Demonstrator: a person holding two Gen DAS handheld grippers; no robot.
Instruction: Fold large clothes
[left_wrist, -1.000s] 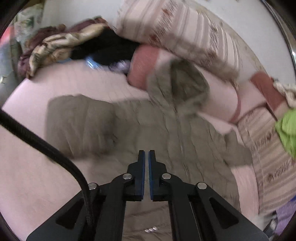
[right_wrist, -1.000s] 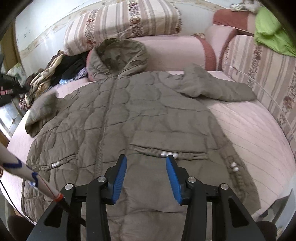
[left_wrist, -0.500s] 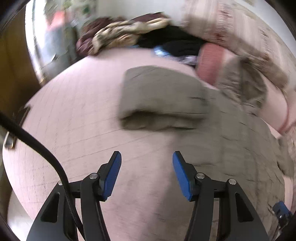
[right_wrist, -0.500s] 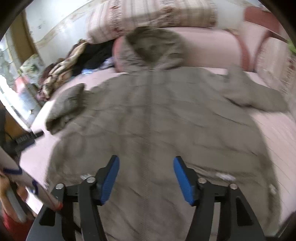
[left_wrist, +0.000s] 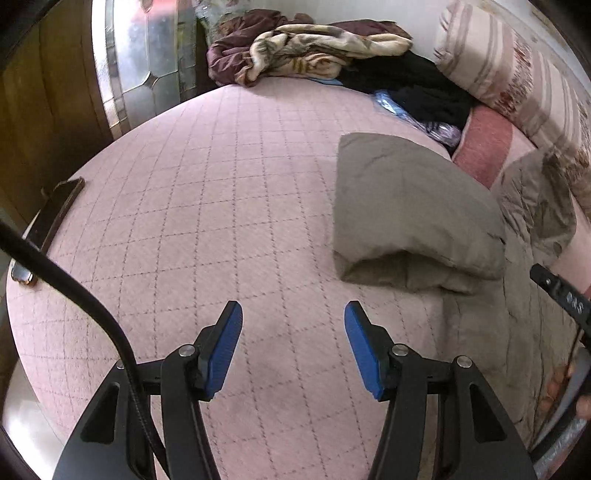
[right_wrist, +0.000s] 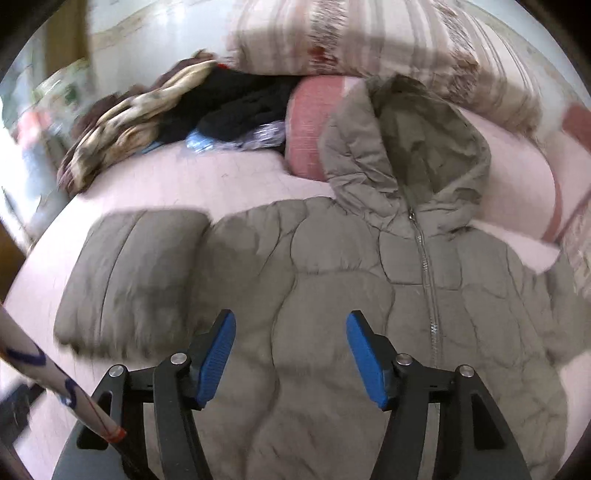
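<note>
Both claws stand with their jaws apart and nothing between them: the left gripper (left_wrist: 293, 345) hangs over bare bedspread, and the right gripper (right_wrist: 291, 356) hangs over the chest of the coat, its pads clear of the fabric.

The bed (left_wrist: 207, 206), covered in a pink quilted spread, carries everything. A large olive padded coat (right_wrist: 332, 302) lies face up across it, zip closed, with its hood (right_wrist: 413, 147) propped against the pink bolster (right_wrist: 308, 122) at the head edge. In the right wrist view the coat fills the middle of the bed; in the left wrist view only its one side shows, along the right of the frame.

One sleeve (left_wrist: 402, 210) is already doubled back on itself into a thick wad, lying just beside the body panel toward the bed's open side. That looks like the only fold made so far. The body is still spread flat and full length, and the hood is unfolded; the other sleeve is not clearly in view here. So the job seems early: the sleeves need bringing in over the chest, then the body halved or thirded, with the hood tucked.

Toward the far head corner sits a heap of blankets (left_wrist: 314, 48) and dark clothes (left_wrist: 417, 85), well apart from the coat. A striped cushion (right_wrist: 369, 40) leans behind the bolster.
</note>
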